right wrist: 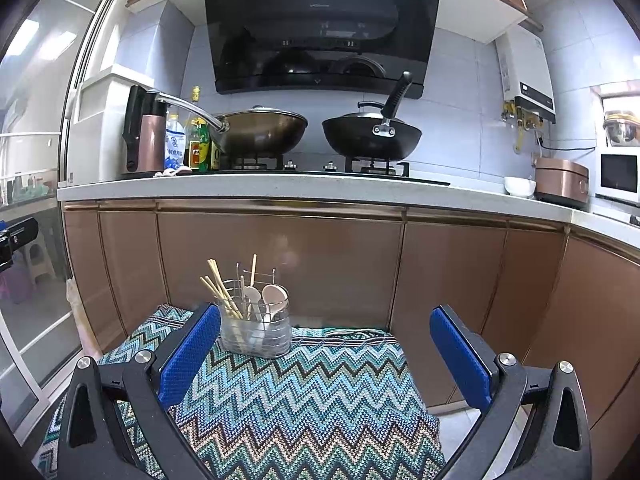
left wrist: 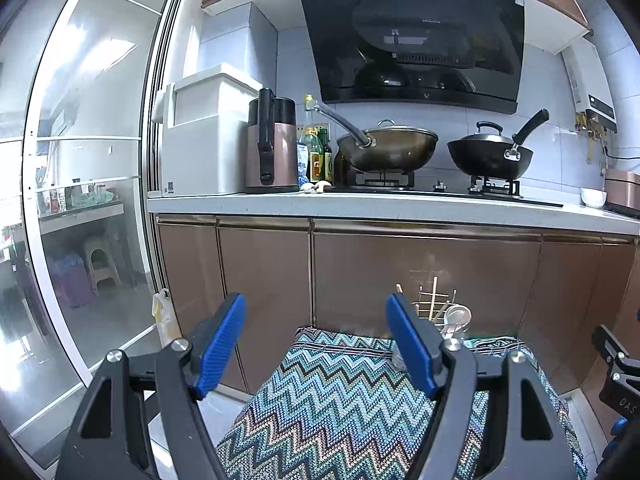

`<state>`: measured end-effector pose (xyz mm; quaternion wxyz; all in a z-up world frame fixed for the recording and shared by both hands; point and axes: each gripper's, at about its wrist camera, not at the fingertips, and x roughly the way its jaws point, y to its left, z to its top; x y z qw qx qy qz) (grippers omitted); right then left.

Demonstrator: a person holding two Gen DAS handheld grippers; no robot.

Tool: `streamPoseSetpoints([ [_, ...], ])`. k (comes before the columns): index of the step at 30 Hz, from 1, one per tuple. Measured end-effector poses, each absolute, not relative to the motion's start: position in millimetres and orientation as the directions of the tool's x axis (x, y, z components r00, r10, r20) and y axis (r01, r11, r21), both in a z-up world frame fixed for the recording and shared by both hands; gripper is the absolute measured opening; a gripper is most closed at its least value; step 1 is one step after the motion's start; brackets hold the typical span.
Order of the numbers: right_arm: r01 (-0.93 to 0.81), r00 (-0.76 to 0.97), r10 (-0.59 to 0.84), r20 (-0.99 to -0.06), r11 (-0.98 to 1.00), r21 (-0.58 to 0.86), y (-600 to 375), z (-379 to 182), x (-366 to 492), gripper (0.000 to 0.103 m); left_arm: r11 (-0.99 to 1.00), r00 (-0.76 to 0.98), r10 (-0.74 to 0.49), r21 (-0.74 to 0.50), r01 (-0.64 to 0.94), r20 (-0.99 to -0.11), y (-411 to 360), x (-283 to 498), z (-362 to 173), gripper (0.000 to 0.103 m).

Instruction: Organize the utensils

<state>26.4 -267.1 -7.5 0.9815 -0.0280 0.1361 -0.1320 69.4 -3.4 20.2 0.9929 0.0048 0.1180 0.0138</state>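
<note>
Left wrist view: your left gripper (left wrist: 316, 344) hangs over the zigzag-patterned cloth (left wrist: 332, 392), jaws spread wide with nothing between them. The wire utensil holder (left wrist: 450, 322) stands at the cloth's far edge, partly hidden behind the right-hand blue pad (left wrist: 412, 348), just before the copper cabinet doors (left wrist: 400, 272).

Right wrist view: your right gripper (right wrist: 326, 350) likewise has its jaws released and bare. The utensil holder (right wrist: 256, 330) stands upright on the cloth (right wrist: 304, 400), near the left pad (right wrist: 190, 356); chopsticks (right wrist: 218, 286) and pale spoons (right wrist: 274, 294) stand inside it.
</note>
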Motion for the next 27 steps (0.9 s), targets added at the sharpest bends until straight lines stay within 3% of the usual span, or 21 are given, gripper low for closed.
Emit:
streamPoseSetpoints([
  [27,0.246,0.931,-0.26,-0.256,0.966,-0.085,-267.4,-10.2,20.9,0.103,1.0,0.971,0.015,-0.017,-0.02,-0.237,-4.8,64.0,21.3,0.071],
])
